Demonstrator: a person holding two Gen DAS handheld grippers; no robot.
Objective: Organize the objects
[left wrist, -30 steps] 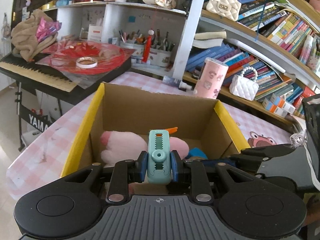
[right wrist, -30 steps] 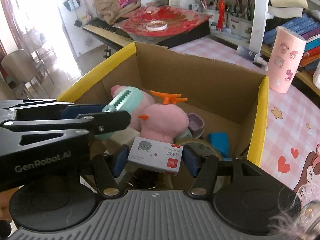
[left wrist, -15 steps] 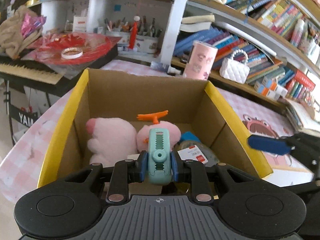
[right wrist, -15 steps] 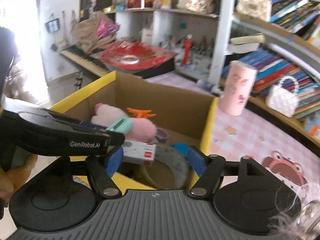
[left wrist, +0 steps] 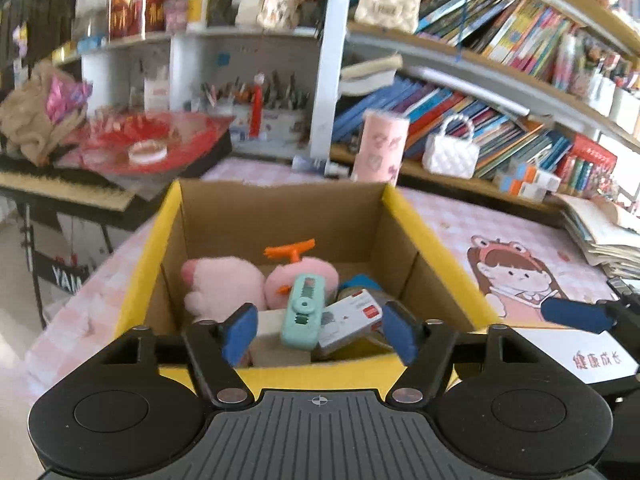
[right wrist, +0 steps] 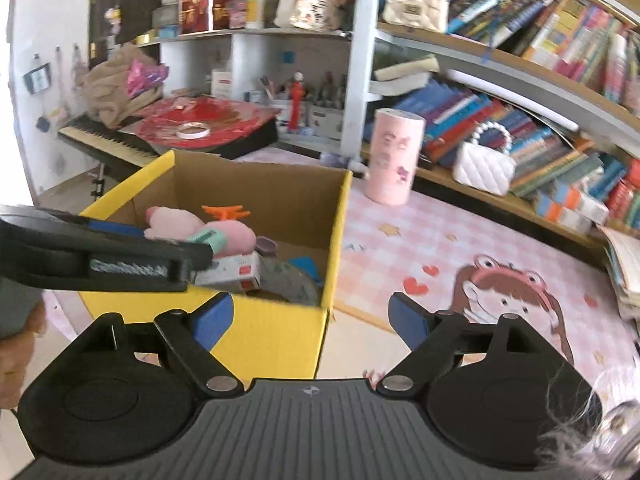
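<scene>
Left claw (left wrist: 318, 330) jaws opening, nothing pinched; teal clip (left wrist: 303, 310) lies in yellow box (left wrist: 404, 210) just ahead, long axis pointing away. Right claw (right wrist: 310, 318) jaws opening, empty, beside box over table (right wrist: 400, 248).

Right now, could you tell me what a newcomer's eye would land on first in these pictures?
Probably the yellow-rimmed cardboard box in the middle of the pink checked table, crammed with a pink plush toy, a mint-green clip and a small white carton. Behind it, packed bookshelves rise, with a pink tumbler just past the box.
</scene>
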